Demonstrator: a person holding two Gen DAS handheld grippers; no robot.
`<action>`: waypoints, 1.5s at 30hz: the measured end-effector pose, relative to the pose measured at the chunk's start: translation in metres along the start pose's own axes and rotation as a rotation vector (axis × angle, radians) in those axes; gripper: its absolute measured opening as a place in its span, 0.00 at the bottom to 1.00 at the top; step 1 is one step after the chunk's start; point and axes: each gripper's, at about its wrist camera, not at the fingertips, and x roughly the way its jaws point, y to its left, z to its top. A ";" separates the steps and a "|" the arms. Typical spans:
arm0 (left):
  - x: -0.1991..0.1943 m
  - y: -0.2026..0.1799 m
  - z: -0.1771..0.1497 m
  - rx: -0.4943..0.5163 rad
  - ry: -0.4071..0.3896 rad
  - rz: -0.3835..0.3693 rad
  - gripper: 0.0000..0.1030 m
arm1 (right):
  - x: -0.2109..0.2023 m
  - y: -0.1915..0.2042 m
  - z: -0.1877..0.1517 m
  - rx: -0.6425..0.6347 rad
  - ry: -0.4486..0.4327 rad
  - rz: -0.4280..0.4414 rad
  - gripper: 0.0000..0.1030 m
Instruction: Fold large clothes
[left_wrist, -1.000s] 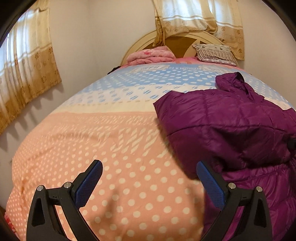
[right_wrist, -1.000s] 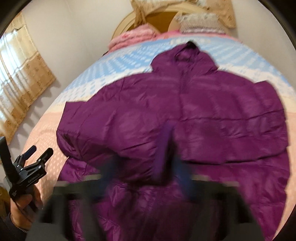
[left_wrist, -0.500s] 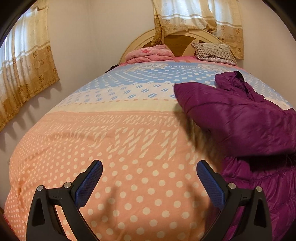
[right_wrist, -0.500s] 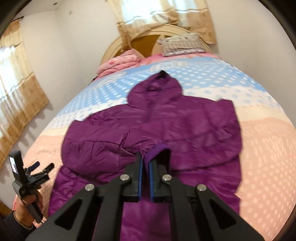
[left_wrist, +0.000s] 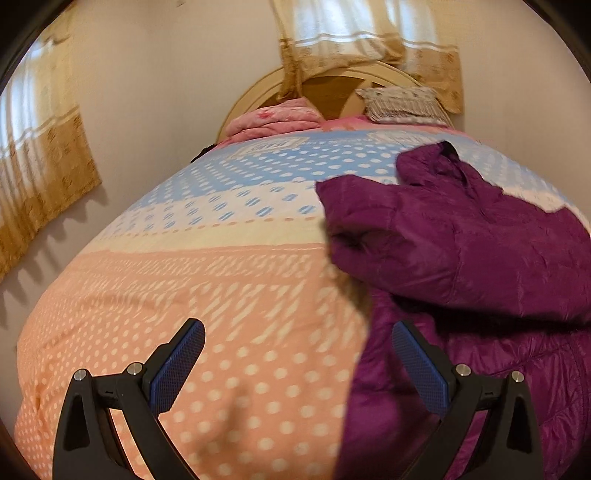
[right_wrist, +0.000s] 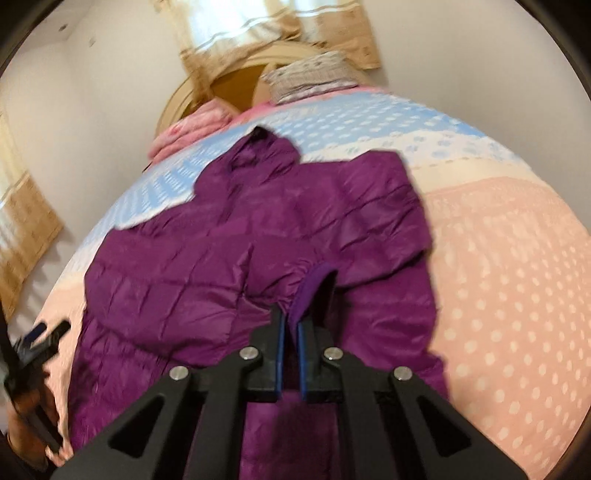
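Dotted bedspread (left_wrist: 207, 295), arched headboard (left_wrist: 332, 85), perhaps backlit curtains (left_wrist: 362, 40).

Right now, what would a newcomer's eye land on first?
The purple puffer jacket spread on the polka-dot bedspread, a sleeve folded across its body. The right hand-held gripper is shut on the sleeve cuff; the left hand-held gripper hangs open beside the jacket.

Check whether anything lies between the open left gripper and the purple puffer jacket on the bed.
Nothing visible does. The left gripper is open above bare dotted bedspread, and the purple quilted puffer jacket lies just to its right, its edge already at the right-hand finger. The right gripper is shut on the jacket's sleeve cuff.
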 end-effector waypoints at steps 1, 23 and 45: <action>0.009 -0.006 -0.001 0.026 0.017 0.005 0.99 | 0.004 -0.003 0.002 0.005 0.015 0.002 0.07; 0.024 0.004 0.075 -0.136 -0.029 -0.138 0.99 | -0.024 0.018 0.022 -0.103 -0.097 -0.119 0.52; 0.131 -0.070 0.056 -0.100 0.202 -0.180 0.99 | 0.080 0.019 0.002 -0.142 0.070 -0.079 0.42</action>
